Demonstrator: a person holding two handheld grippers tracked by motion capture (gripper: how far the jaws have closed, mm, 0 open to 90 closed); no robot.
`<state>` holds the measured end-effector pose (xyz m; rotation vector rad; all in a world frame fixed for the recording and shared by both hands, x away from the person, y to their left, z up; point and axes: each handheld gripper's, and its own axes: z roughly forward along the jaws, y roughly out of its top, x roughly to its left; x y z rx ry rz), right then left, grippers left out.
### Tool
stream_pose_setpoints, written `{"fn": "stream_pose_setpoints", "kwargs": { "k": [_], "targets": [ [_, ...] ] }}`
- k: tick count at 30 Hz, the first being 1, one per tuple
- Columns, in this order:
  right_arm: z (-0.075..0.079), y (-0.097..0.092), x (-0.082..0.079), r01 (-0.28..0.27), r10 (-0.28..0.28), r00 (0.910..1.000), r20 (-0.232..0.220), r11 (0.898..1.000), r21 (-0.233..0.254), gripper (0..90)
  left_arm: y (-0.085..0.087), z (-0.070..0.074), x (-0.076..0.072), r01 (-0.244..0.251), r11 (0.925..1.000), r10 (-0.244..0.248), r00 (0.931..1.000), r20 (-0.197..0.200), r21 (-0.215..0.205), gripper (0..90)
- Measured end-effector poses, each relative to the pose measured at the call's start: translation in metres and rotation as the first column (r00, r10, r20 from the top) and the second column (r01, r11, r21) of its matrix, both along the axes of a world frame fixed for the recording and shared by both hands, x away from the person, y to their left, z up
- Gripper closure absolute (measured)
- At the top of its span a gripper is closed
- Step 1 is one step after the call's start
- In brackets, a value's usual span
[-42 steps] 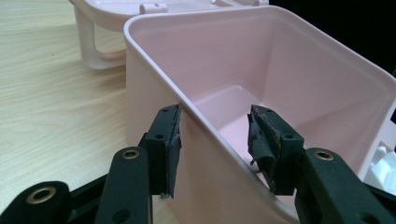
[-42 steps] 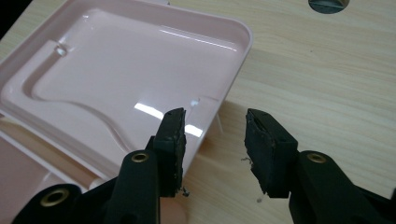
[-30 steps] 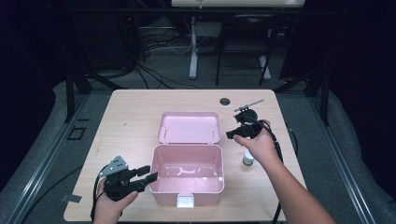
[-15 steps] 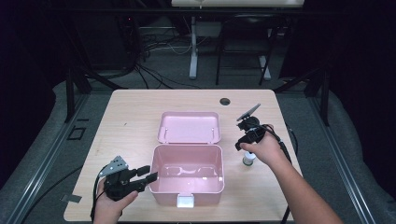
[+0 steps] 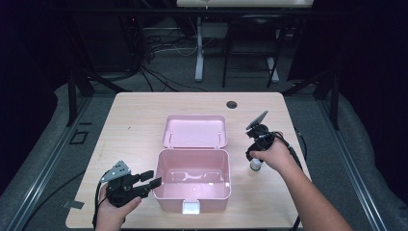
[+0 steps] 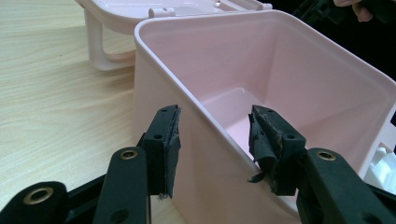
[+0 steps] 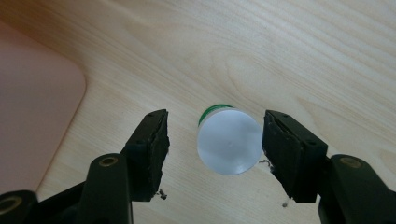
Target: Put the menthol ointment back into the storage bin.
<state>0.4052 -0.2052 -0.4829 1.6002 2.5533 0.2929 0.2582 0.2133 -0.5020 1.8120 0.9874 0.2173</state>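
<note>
Small bottle with white cap and green band stood upright on the table, just right of the pink box. Right gripper pointed straight down over it, jaws spread wide and just been opening; cap sat between the pads, nearly against the right one, gap on the left, no squeeze seen. In the high view the bottle peeked out under the right hand, mostly covered by it.

Left gripper sat at the box's near left corner, jaws apart and straddling the box wall, one pad outside, one inside; pads looked clear of the plastic, though contact low down was hard to judge. Box open, lid flipped back flat behind it, white latch on the front.

Table light wood, round cable hole near far edge. Room dark, cables on grey floor, white stand leg behind the table.
</note>
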Motion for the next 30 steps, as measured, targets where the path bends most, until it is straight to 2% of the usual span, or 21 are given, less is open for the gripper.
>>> {"fn": "stream_pose_setpoints", "kwargs": {
  "k": [8,17,20,26,30],
  "targets": [
    [-0.007,-0.003,0.002,-0.001,-0.001,0.9996,-0.027,0.999,-0.039,41.0,0.0,0.0,0.0,-0.001,1.0,0.001,1.0,0.001,-0.002,53.0],
    [-0.02,-0.007,0.002,0.024,-0.025,0.9988,-0.041,0.999,-0.032,42.7,0.0,0.0,0.0,-0.002,1.0,0.002,1.0,-0.002,-0.006,52.8],
    [-0.023,-0.01,0.004,0.031,-0.034,0.9975,-0.062,0.999,-0.038,43.3,0.0,-0.001,0.0,-0.001,1.0,0.001,1.0,-0.002,-0.002,52.8],
    [-0.025,-0.009,0.004,0.024,-0.025,0.9981,-0.056,0.999,-0.031,45.8,0.0,-0.001,0.0,-0.001,1.0,0.001,1.0,-0.001,-0.003,52.8],
    [-0.027,-0.007,0.005,0.013,-0.017,0.997,-0.076,0.998,-0.054,48.5,0.0,-0.001,0.0,0.0,1.0,0.0,1.0,-0.001,-0.003,52.8]
  ]
}}
